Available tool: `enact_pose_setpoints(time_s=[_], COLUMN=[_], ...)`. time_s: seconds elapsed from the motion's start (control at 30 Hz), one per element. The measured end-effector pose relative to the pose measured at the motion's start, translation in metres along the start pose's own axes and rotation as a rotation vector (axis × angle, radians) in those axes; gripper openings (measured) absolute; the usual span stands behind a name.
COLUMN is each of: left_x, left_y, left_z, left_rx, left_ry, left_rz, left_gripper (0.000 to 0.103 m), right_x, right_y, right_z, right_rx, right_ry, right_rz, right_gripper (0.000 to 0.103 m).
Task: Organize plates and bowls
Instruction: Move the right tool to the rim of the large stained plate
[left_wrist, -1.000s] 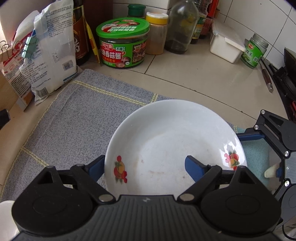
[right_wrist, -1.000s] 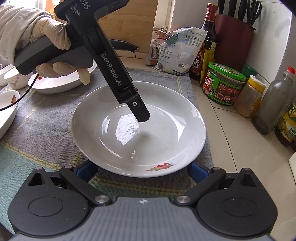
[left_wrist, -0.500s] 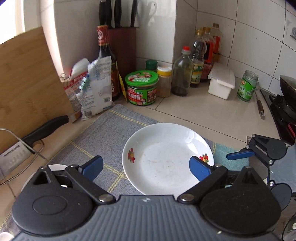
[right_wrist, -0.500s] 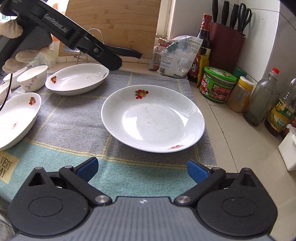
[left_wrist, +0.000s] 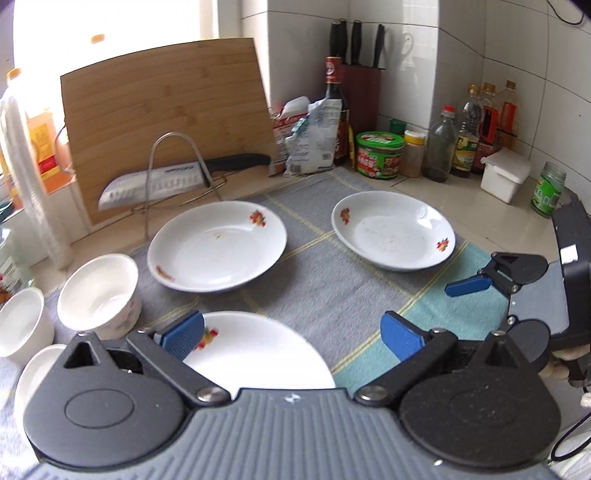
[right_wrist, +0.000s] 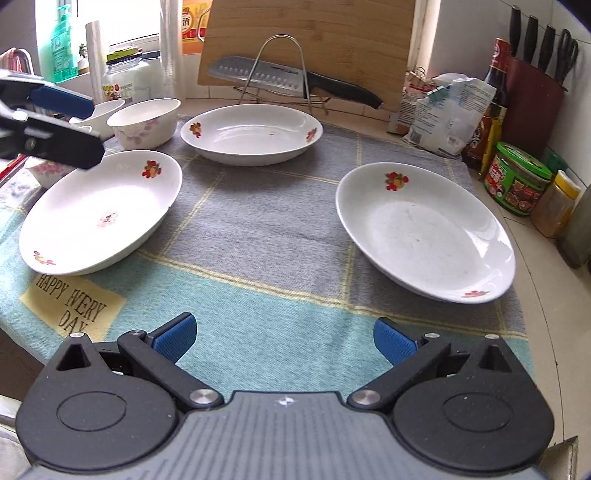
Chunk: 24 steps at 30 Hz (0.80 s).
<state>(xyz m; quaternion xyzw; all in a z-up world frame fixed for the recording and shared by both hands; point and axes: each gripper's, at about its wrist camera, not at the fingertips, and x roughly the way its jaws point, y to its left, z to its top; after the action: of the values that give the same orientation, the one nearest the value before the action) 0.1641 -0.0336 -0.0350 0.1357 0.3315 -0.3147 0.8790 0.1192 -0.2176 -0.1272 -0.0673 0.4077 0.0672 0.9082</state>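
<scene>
**Three plates spread out, nothing stacked yet**

Left wrist view: the left claw (left_wrist: 291, 334) is opening, its blue pads spread wide with nothing pressed between them; it hangs over the near white ceramic plate with a red flower print (left_wrist: 258, 354). Beyond it on the grey-and-teal checked cloth (left_wrist: 332, 291), a second flowered plate (left_wrist: 218, 251) and a third (left_wrist: 393, 236) lie well apart. Small white bowls (left_wrist: 98, 295) cluster at the left edge of the table. The right claw (left_wrist: 476, 284) shows at the right.

Right wrist view: the right claw (right_wrist: 282, 338) stands open and empty above the cloth (right_wrist: 258, 221). All three plates (right_wrist: 99, 214) (right_wrist: 253, 133) (right_wrist: 424, 229) sit separately and the bowls (right_wrist: 144, 122) are unnested, so the sorting looks barely begun: stacking the plates and gathering the bowls remain.
</scene>
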Motion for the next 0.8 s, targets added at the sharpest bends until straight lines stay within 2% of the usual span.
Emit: enact_pose_setpoints(time_s=[0.1,0.23,0.47,0.8], left_x=[-0.013,-0.025,-0.033,-0.016], left_y=[0.012,0.030,0.051,0.058], left_z=[-0.025,-0.056,-0.103,-0.125], left_rx=[-0.035,-0.048,-0.049,-0.011], left_ry=[0.020,0.047,0.098,0.123], left_rz=[0.038,0.066,0.049,0.013], left_gripper=[0.101,0.101,0.101,0.101], right_x=[0.001,0.001,0.000,0.029], right_y=[0.012,0.028,0.056,0.093], right_z=[0.010,0.026,0.053,0.054], right_rx=[-0.001,0.005,0.038,0.032], right_ry=[-0.003,-0.010,-0.012,0.102], right_rz=[0.019,0.001,0.017,0.089], right_gripper=[0.103,0.103,0.103,0.103])
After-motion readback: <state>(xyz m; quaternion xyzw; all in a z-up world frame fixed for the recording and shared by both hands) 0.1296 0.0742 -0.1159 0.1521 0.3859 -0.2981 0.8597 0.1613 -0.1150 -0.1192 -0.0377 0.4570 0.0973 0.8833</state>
